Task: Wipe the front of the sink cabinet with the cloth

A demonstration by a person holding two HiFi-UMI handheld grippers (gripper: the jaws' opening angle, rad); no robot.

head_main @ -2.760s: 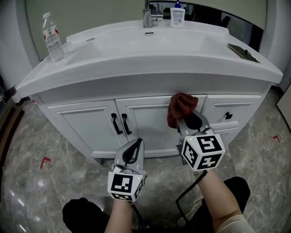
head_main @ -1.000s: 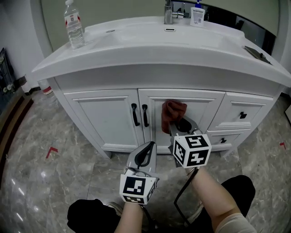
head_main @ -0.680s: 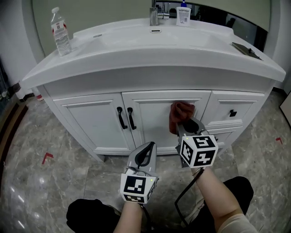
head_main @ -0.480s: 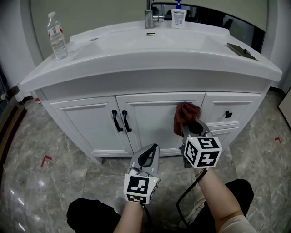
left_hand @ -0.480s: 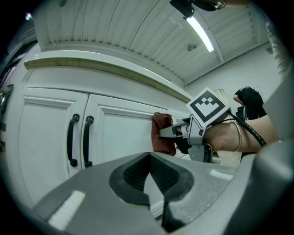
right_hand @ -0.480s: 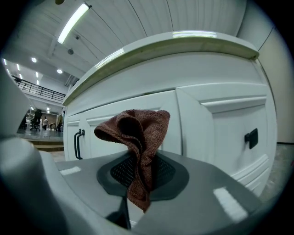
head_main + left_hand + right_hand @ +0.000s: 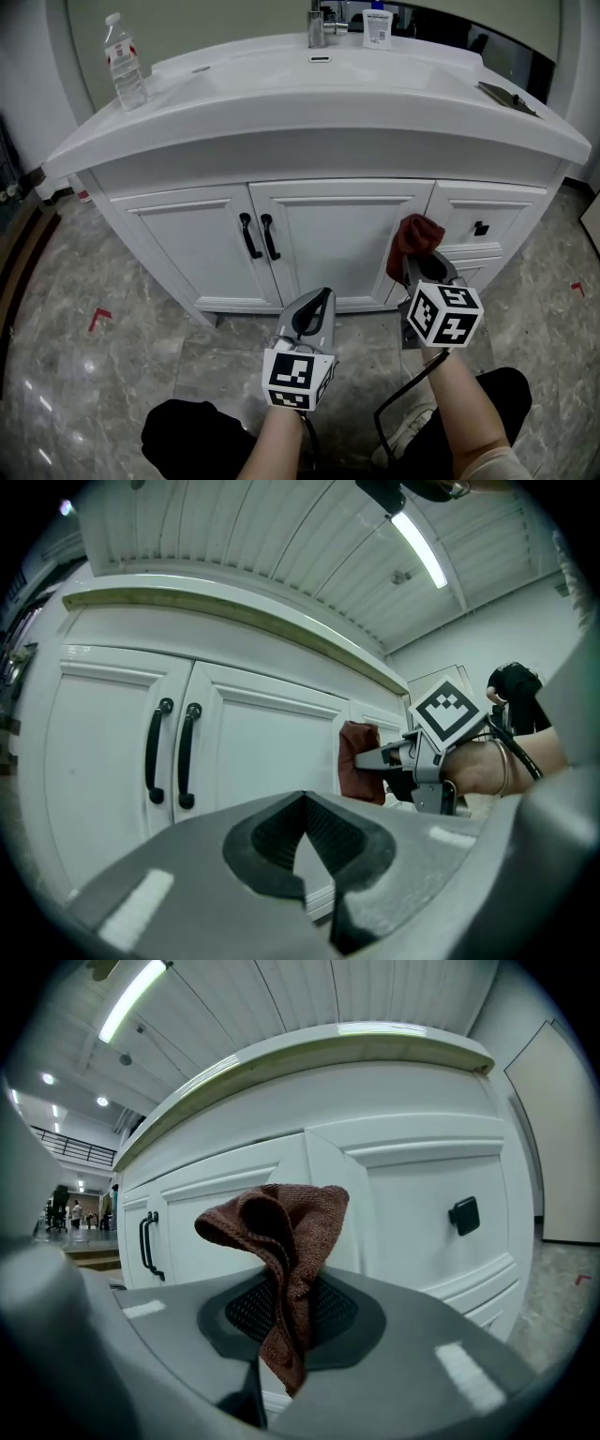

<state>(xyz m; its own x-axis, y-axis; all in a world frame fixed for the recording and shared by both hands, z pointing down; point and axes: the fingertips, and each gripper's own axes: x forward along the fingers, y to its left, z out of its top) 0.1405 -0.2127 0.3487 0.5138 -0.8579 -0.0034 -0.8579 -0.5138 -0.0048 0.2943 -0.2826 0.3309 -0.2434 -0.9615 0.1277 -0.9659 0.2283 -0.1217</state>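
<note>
Head view, looking steeply down: a white sink cabinet [image 7: 178, 239] with panelled doors. The right claw [image 7: 419, 270] is clamped tight on a crumpled rust-brown cloth [image 7: 415, 242]. The cloth sticks out ahead of its tips, toward the upright strip between the right door [image 7: 342, 239] and the drawers [image 7: 497, 211]; whether it touches is unclear. The left claw [image 7: 315, 302], closed on nothing, hangs lower and farther from the front.

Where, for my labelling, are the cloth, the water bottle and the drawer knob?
cloth [image 7: 416, 240]: head view, bunched upper folds.
water bottle [image 7: 126, 66]: head view, mid-body.
drawer knob [image 7: 464, 1215]: right gripper view, front face.
</note>
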